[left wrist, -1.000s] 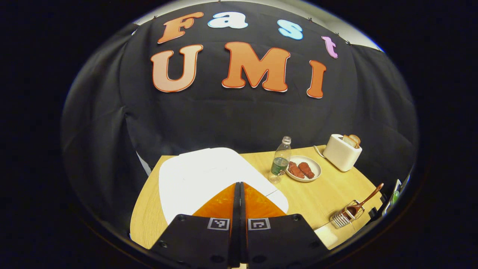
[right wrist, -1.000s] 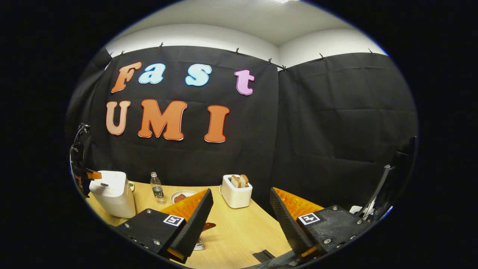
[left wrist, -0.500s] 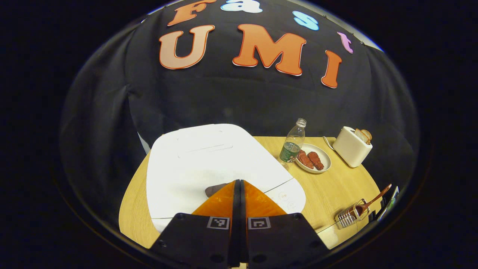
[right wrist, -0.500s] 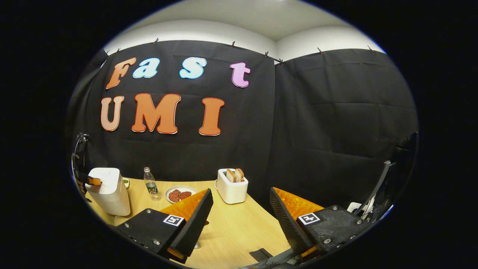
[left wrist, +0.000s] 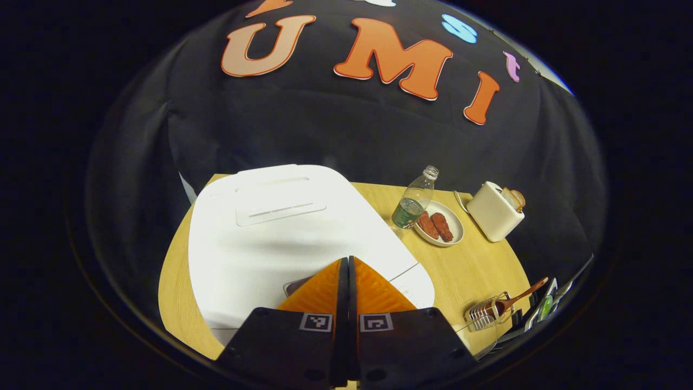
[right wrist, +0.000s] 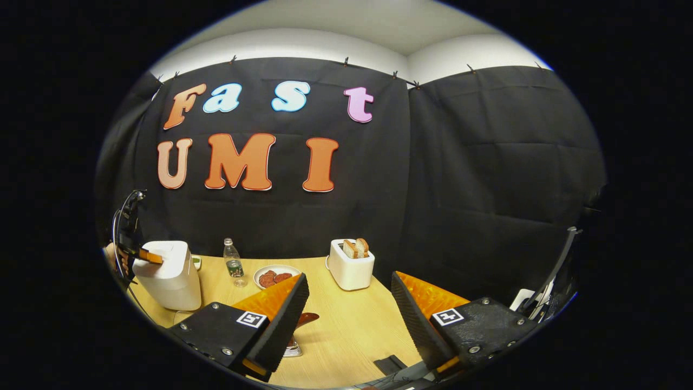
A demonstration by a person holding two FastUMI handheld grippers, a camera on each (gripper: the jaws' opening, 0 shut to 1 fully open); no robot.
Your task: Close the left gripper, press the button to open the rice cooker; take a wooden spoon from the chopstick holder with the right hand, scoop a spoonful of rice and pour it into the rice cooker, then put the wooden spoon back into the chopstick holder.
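Observation:
The white rice cooker (left wrist: pixel 270 233) stands at the table's left with its lid down. My left gripper (left wrist: pixel 346 264) is shut with nothing between its fingers; its tips are low over the lid's front, right beside the dark button (left wrist: pixel 291 287). The right gripper view shows the left gripper (right wrist: pixel 149 255) at the top front edge of the cooker (right wrist: pixel 168 276). A wooden spoon (left wrist: pixel 517 299) leans in the wire chopstick holder (left wrist: pixel 483 314) at the table's near right. My right gripper (right wrist: pixel 349 277) hangs open above the table, the spoon's (right wrist: pixel 306 319) end showing just past its left finger.
A plastic bottle (left wrist: pixel 414 197), a plate (left wrist: pixel 457 235) of reddish food and a white toaster (left wrist: pixel 492 212) with bread stand along the back of the wooden table (left wrist: pixel 476 271). Some dark gear (right wrist: pixel 392 364) lies at the near edge.
My left gripper has gone down and forward over the cooker lid until its shut tips reach the button. The right gripper has shifted only slightly and stays open.

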